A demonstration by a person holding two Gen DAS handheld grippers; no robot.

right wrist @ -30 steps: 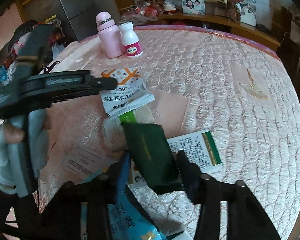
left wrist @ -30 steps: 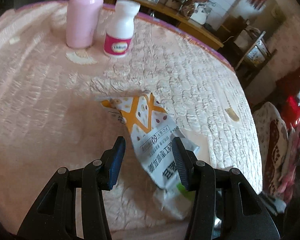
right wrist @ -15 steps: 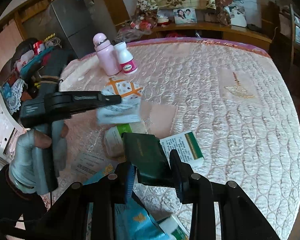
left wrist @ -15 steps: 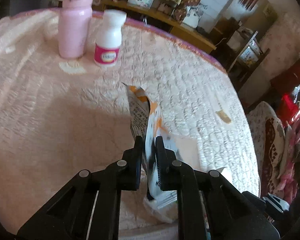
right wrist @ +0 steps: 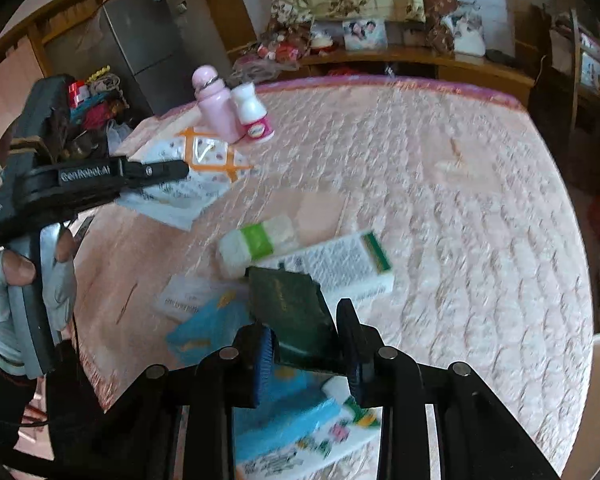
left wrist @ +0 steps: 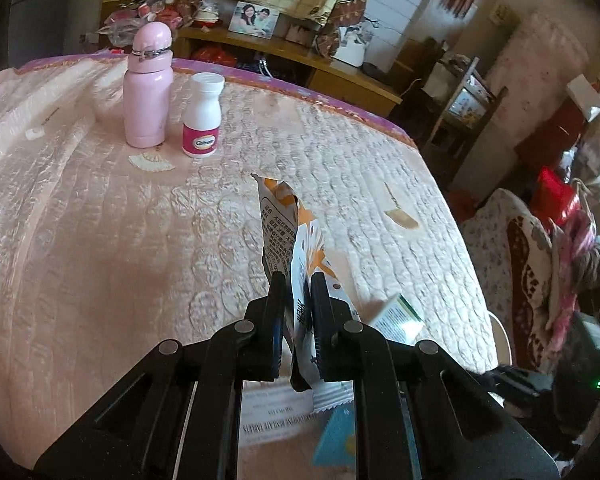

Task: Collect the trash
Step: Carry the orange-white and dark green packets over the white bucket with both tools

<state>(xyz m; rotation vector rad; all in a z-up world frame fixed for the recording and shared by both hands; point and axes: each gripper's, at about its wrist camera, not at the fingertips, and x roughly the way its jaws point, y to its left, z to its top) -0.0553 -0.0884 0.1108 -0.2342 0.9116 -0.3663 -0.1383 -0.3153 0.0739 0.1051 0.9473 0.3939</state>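
Note:
My left gripper (left wrist: 298, 284) is shut on a white and orange snack wrapper (left wrist: 296, 236) and holds it edge-up above the pink quilted table; it also shows in the right wrist view (right wrist: 196, 172), lifted at the left gripper (right wrist: 176, 168). My right gripper (right wrist: 308, 332) is shut on a dark green box (right wrist: 290, 312) held above the table. Below it lie a white and green carton (right wrist: 340, 260), a green-banded white packet (right wrist: 256, 240), a blue wrapper (right wrist: 208, 328) and a paper slip (right wrist: 184, 300).
A pink flask (left wrist: 148, 88) and a white pill bottle (left wrist: 202, 120) stand at the far side of the table (left wrist: 80, 220). A wooden shelf with a photo (left wrist: 254, 18) runs behind. A patterned chair (left wrist: 528, 264) stands at the right.
My left gripper closed on the snack wrapper and lifted it off the table. My right gripper rose with the green box, uncovering the packet and carton beneath.

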